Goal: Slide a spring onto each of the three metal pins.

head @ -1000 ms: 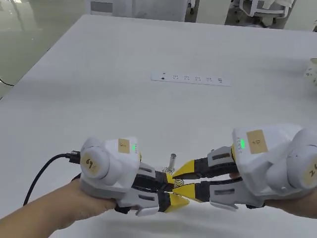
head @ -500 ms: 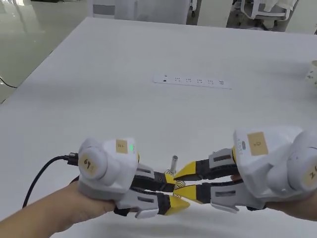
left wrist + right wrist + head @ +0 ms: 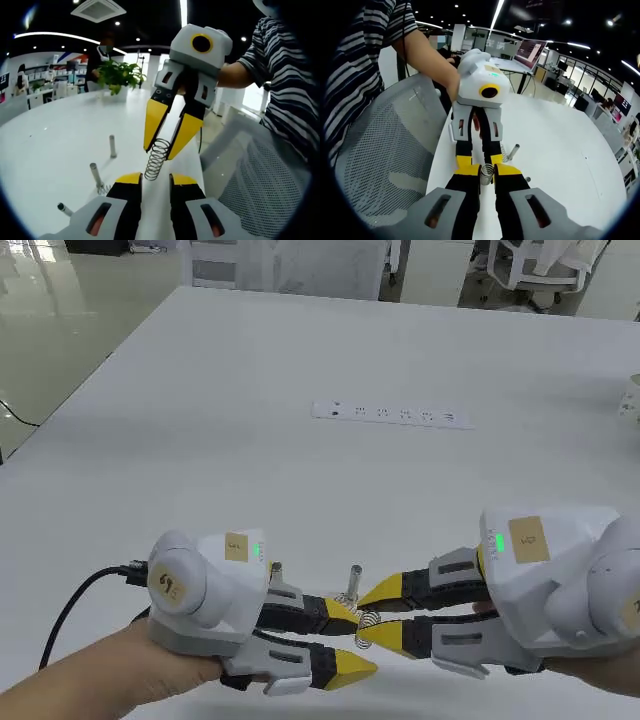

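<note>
— Any writing we can read?
— Very little. In the head view the left gripper [image 3: 355, 638] has a round sticker [image 3: 168, 583] with digits that look to us like 69. The tan label [image 3: 527, 538] on the right gripper [image 3: 364, 616] is too small for us to make out.

— Where is the spring?
— We see one spring [image 3: 369, 621] between the two grippers, low over the white table [image 3: 200, 390]. The right gripper's yellow tips are pinched on one end of it. In the left gripper view its free end points down at the gap between that gripper's own tips. Those jaws stand narrowly apart, and we see no grip on it.

— And the counts?
— Two grippers and one held spring. In the left gripper view we count three pins, a far pin [image 3: 113, 146], a middle pin [image 3: 94, 174] and a near pin [image 3: 64, 209], all beside the grippers. A small coil [image 3: 102, 189] seems to sit at the middle pin's foot, though we cannot be sure. One power strip [image 3: 390, 414] lies farther back.
</note>
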